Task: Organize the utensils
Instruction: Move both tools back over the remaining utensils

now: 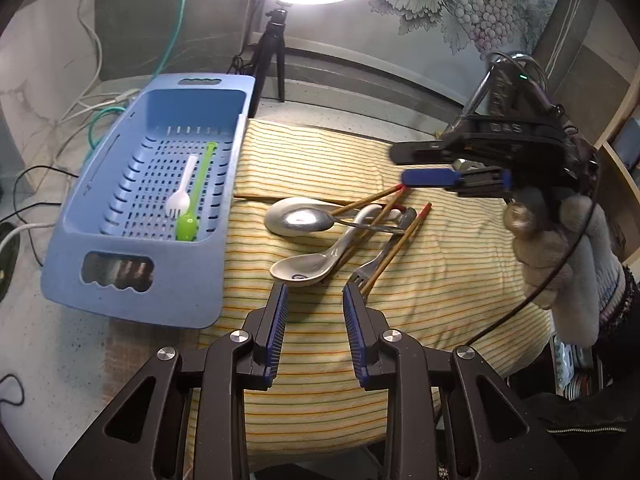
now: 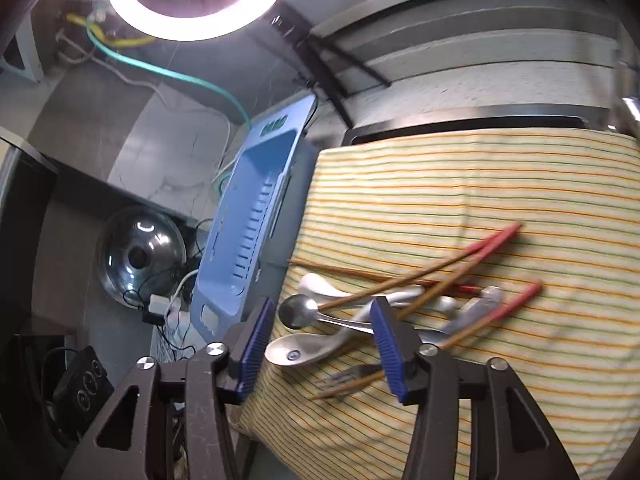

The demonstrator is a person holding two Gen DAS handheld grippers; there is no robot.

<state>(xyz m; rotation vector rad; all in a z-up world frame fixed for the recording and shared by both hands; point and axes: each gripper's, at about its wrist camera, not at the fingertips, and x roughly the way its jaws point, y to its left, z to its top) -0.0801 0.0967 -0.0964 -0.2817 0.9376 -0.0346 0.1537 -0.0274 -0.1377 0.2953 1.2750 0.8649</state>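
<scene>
The utensils still to sort lie in a tangled heap on the striped cloth (image 1: 320,152): a steel spoon (image 1: 298,220) with a bright bowl, a white ceramic soup spoon (image 1: 304,270) with a dark mark in its bowl, a second white spoon (image 1: 280,205) behind the steel one, a metal fork (image 1: 362,274), and red-tipped wooden chopsticks (image 1: 400,236) crossing over all of them. Just left of the cloth sits the blue basket (image 1: 132,288), which already holds a white plastic fork (image 1: 182,196) and a green plastic spoon (image 1: 194,208).

My right gripper (image 2: 320,344) hangs over the heap with its jaws partly open and nothing between the pads. In its own blurred view the ceramic spoon and the fork tines show in the gap. My left gripper (image 1: 314,312) sits at the near edge of the heap, jaws narrow and empty, its right pad close by the fork tines; I cannot tell if it touches them.

I judge the step to be choosing one piece and closing on it. The chopsticks lie on top, so I would take one near its red end, clear of the spoons, and lift it straight so it does not drag the rest. The glazed spoon and polished steel look slippery and rounded; I would grip them across the handle, not the bowl. The ribbed blue pads should bite well on the thin wood. The cloth is soft and creased, so pressing down may fold it into the jaws.
</scene>
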